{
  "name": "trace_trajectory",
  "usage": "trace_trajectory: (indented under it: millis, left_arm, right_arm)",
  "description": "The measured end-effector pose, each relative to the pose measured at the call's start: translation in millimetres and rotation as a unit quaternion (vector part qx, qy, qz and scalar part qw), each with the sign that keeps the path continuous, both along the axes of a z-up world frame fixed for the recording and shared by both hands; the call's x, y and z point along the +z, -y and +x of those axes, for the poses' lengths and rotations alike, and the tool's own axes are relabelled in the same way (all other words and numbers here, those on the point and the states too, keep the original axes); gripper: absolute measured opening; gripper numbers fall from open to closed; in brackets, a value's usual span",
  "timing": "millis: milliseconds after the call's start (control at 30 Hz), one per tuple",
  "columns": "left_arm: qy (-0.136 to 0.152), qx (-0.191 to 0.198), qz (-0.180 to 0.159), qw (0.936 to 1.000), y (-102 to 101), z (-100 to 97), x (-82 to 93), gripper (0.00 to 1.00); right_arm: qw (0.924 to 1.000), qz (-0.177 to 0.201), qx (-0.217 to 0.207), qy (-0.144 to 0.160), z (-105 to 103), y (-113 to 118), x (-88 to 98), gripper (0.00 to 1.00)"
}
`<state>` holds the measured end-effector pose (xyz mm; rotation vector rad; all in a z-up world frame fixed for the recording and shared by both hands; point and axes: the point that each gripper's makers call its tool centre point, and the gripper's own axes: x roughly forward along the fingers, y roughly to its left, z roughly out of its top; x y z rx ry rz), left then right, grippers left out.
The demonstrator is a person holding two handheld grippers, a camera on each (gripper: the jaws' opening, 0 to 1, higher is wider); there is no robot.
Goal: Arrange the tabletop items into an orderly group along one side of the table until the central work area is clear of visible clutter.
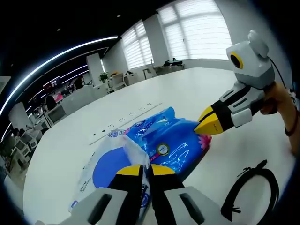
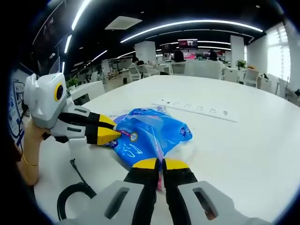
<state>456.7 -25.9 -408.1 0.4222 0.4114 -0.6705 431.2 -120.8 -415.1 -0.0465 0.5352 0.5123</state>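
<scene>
Yellow-tipped black jaws of the left gripper point(image 1: 145, 171) rise from six o'clock in the left gripper view, drawn narrow and pinching the crinkled white edge of a plastic pack point(image 1: 115, 164) with a blue disc printed on it. Just past it, toward twelve o'clock, lies a glossy blue wet-wipe style packet point(image 1: 171, 140) with a round label and a pink flower at its far corner; the two packs touch and overlap on the white table point(image 1: 197, 89). From three o'clock the right gripper point(image 1: 209, 123) reaches in, held by a person's hand point(image 1: 281, 101), its yellow tips together at the blue packet's far edge. A coiled black cable point(image 1: 253, 187) lies near five o'clock, apart from the packs. A long recessed socket strip point(image 1: 126, 122) runs across the tabletop behind the packs at about eleven o'clock. In the right gripper view, the right gripper point(image 2: 157, 165) rises from six o'clock with jaws nearly closed, clamping a thin pink-edged seam of the blue packet point(image 2: 150, 133), which sits at the centre. The left gripper point(image 2: 112, 131) comes in from nine o'clock, its tips meeting on the packs' near-left edge, with a hand point(image 2: 30, 150) behind it. The black cable point(image 2: 72, 194) curls at seven o'clock, and the socket strip point(image 2: 197, 108) lies at one o'clock. Office desks and chairs fill the background.
</scene>
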Motion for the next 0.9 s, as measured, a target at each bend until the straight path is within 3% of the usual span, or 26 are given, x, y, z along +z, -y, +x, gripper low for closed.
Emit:
trace_trajectory:
  millis: [333,900]
  left_arm:
    - [-0.008,0.004,-0.017,0.9998,-0.5,0.2,0.6,0.04]
    - [0.018,0.003,-0.038,0.9991,0.2,1.6,17.1,0.01]
  right_arm:
    - [1.0,-0.004,0.003,0.004,1.6,0.6,1.5,0.01]
    - [0.9996,0.008,-0.006,0.027,7.6,3.2,18.0,0.0]
